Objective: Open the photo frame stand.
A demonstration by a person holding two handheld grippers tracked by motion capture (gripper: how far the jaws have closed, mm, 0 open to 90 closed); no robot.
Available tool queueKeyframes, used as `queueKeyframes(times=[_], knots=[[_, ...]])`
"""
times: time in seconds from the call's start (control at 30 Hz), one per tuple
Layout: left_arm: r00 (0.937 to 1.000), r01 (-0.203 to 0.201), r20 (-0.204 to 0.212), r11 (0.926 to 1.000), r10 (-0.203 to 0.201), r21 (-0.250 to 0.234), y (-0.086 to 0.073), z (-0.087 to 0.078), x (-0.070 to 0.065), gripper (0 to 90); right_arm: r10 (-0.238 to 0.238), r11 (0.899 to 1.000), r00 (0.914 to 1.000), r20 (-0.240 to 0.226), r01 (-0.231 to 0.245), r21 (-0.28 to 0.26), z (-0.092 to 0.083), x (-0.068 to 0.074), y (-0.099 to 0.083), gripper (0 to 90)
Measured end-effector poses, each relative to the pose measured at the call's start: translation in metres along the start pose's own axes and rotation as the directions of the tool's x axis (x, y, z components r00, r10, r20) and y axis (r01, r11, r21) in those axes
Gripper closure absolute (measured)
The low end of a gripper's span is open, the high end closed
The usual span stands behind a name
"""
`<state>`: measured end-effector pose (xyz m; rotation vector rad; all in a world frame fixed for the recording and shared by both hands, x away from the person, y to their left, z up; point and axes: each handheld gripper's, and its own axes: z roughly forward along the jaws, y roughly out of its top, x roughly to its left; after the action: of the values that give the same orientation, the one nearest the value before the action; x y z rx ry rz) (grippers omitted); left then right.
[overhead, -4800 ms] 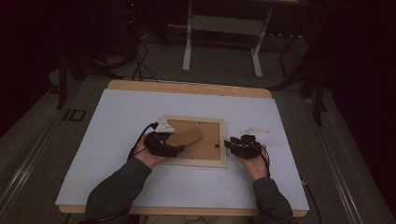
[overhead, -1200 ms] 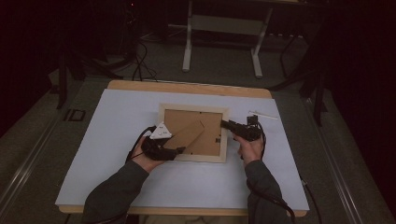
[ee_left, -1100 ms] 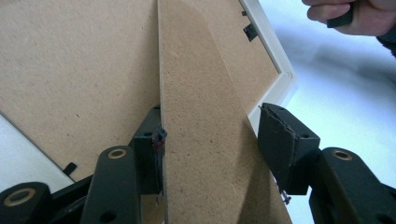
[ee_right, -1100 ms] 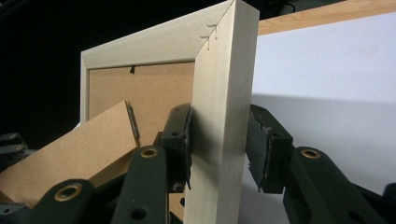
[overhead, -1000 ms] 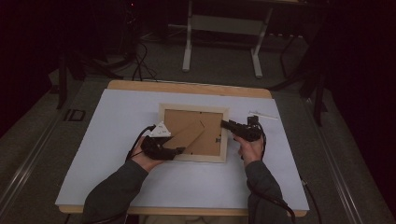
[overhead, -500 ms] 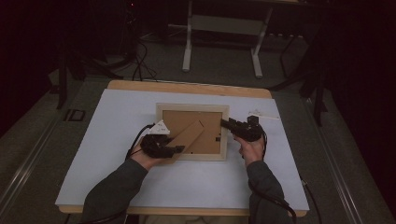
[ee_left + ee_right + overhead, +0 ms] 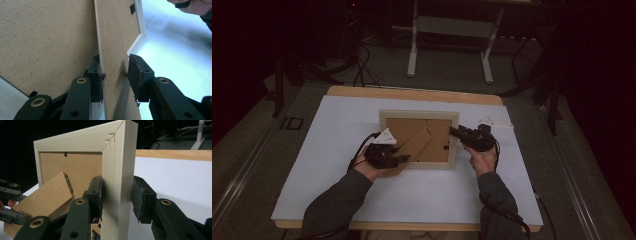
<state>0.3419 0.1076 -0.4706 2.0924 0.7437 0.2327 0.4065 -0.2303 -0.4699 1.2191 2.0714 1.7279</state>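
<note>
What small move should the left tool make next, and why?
Probably swing the stand a little further out from the backing. The left tool has its jaws on either side of the stand, which is already partly lifted off the backing, while the right tool clamps the frame on its side rail and tilts it up from the table.

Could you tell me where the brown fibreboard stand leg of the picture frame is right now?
In the high view, the brown fibreboard stand leg slants across the back of the pale wooden picture frame at the table's middle, its lower end between the left claw's jaws.
</note>
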Motion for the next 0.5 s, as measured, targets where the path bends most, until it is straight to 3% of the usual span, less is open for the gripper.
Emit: queueKeyframes(times=[0.5], knots=[[0.9982,-0.013,-0.058,0.9999,0.013,-0.003,0.009,0.013,0.002,68.4,-0.049,0.999,0.9973,0.054,0.051,-0.02,-0.008,-0.001,0.007,62.6]])
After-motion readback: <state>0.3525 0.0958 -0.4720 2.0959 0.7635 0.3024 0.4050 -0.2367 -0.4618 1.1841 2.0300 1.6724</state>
